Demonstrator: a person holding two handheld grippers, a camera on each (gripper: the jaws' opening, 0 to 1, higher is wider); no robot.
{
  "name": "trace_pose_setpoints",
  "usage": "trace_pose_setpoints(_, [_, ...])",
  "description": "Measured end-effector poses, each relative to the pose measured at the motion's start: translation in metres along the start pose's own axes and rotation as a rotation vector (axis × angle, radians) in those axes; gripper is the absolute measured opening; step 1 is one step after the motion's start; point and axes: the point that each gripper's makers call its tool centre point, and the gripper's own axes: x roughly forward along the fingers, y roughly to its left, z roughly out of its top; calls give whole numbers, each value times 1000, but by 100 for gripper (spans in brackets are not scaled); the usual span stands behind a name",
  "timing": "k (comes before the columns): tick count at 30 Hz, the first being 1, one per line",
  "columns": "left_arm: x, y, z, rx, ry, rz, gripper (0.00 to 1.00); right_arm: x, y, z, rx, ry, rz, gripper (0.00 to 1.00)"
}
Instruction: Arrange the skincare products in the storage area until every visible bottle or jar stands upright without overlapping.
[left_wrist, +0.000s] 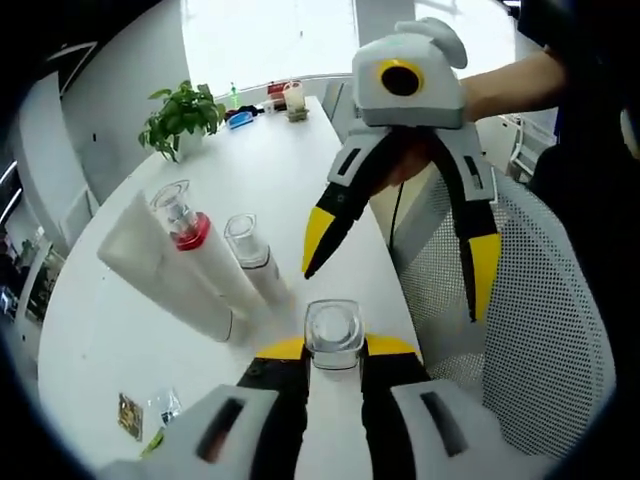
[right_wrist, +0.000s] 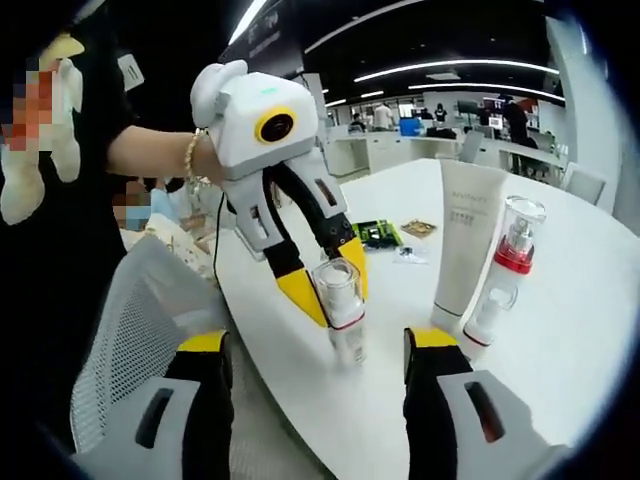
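Observation:
A small bottle with a clear cap (left_wrist: 333, 335) (right_wrist: 338, 300) stands upright on the white table (left_wrist: 110, 340) (right_wrist: 570, 330) near its edge, and my left gripper (left_wrist: 335, 347) (right_wrist: 327, 288) is shut on it. My right gripper (right_wrist: 318, 342) (left_wrist: 390, 295) hovers open just in front of that bottle, its jaws wide apart on either side. Farther in, three products stand upright close together: a white tube (left_wrist: 165, 265) (right_wrist: 465, 245), a red-collared pump bottle (left_wrist: 190, 235) (right_wrist: 515, 250) and a small clear-capped bottle (left_wrist: 250, 255) (right_wrist: 490, 310).
A white mesh chair (left_wrist: 540, 330) (right_wrist: 130, 330) sits right against the table edge. A potted plant (left_wrist: 180, 118) and small items (left_wrist: 285, 98) stand at the table's far end. Small packets (left_wrist: 140, 412) (right_wrist: 395, 235) lie on the table. A person's arm (right_wrist: 150, 150) holds the left gripper.

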Motion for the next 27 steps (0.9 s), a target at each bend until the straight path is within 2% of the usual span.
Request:
trace_pose_setpoints(12, [8, 9, -4, 13, 5, 17, 20, -10, -17, -8, 41, 18, -111, 86])
trace_pose_setpoints(17, [14, 17, -4, -7, -17, 23, 20, -13, -27, -10, 54, 18, -158, 91])
trace_pose_setpoints(27, [21, 29, 2, -8, -32, 29, 21, -17, -35, -14, 68, 17, -188, 90])
